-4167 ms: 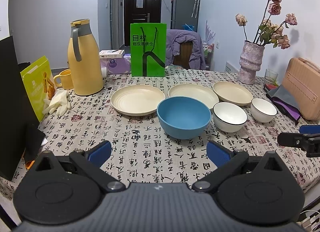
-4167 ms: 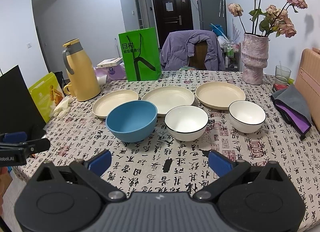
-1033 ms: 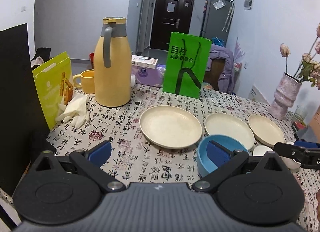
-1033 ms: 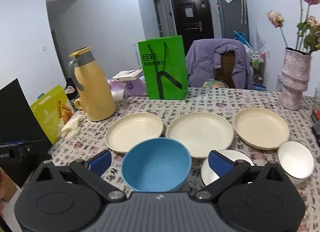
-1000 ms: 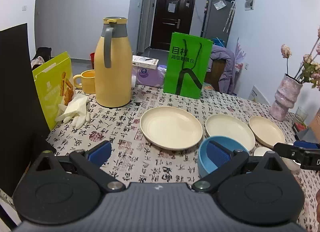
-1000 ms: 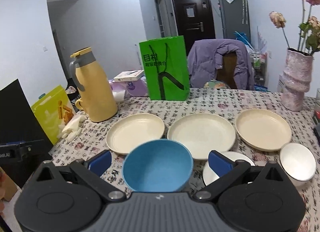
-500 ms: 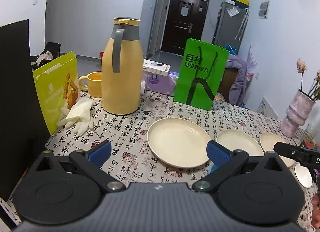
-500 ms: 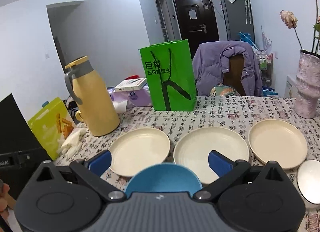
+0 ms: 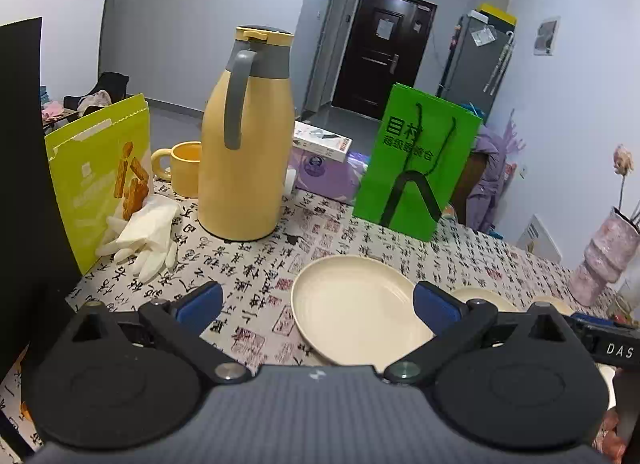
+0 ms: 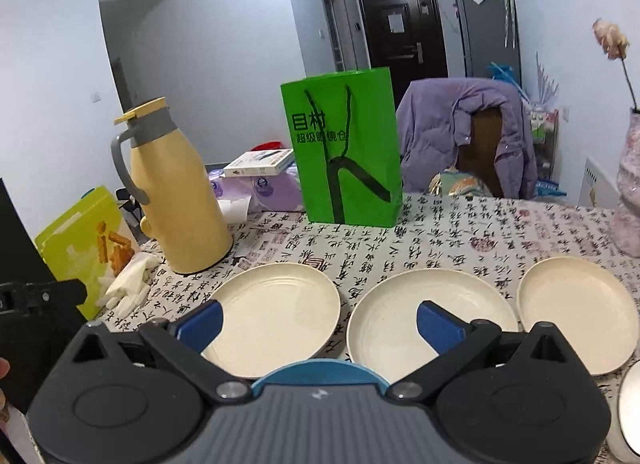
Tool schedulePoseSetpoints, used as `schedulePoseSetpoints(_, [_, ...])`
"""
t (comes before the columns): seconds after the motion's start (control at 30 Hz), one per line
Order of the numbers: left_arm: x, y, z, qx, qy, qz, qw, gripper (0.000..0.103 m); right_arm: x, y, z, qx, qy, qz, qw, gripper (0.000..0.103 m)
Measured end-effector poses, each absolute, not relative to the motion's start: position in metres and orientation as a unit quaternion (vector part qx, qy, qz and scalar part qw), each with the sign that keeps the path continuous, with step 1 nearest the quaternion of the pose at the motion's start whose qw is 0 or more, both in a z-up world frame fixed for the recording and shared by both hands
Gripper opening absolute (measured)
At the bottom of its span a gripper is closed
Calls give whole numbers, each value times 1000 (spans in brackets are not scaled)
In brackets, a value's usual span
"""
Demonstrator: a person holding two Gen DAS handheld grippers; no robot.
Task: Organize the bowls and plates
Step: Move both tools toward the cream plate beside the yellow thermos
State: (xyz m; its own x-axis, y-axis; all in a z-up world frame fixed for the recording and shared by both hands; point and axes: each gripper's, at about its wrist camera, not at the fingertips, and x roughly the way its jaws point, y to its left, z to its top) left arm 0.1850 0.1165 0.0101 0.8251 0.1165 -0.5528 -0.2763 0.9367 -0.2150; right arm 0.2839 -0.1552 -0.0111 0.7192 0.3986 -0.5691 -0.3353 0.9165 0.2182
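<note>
Calligraphy-printed cloth covers the surface, which runs from the near edge under both cameras back to a green paper shopping bag and a tall yellow thermos jug toward the far edge.

Nearest the right gripper, whose jaws stand wide and hold nothing, a round blue plastic bowl shows only its far rim, directly below and between the blue pads. Just beyond it three shallow cream plates lie in a row across the surface: the left cream plate, the middle cream plate and the right cream plate, each apart from its neighbour. A white bowl peeks in at the near right.

The left gripper, jaws also wide and empty, points at the left plate, which lies straight ahead, between the pads and a little right of centre. Being round, the plates have no long axis; a rim grip looks likeliest, and the left gripper seems better lined up for that plate.
</note>
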Motion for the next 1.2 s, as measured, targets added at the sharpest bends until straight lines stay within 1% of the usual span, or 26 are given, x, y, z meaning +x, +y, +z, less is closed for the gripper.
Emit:
schedulePoseSetpoints(0.3, [220, 132, 3, -184, 285, 110, 934, 103, 330, -155, -18, 94, 337, 201, 915, 103])
schedulePoseSetpoints(0.57, [253, 151, -12, -239, 291, 124, 918, 103, 369, -140, -25, 89, 344, 190, 915, 103])
schedulePoseSetpoints(0.8, [283, 154, -28, -243, 309, 155, 906, 103, 401, -117, -37, 63, 365, 186, 910, 103])
schedulePoseSetpoints(1.0, [296, 160, -62, -250, 309, 170, 902, 103, 416, -102, -56, 49, 385, 187, 903, 103])
schedulePoseSetpoints(1.2, [310, 168, -105, -265, 332, 176, 888, 103, 423, -88, -71, 14, 400, 189, 897, 103])
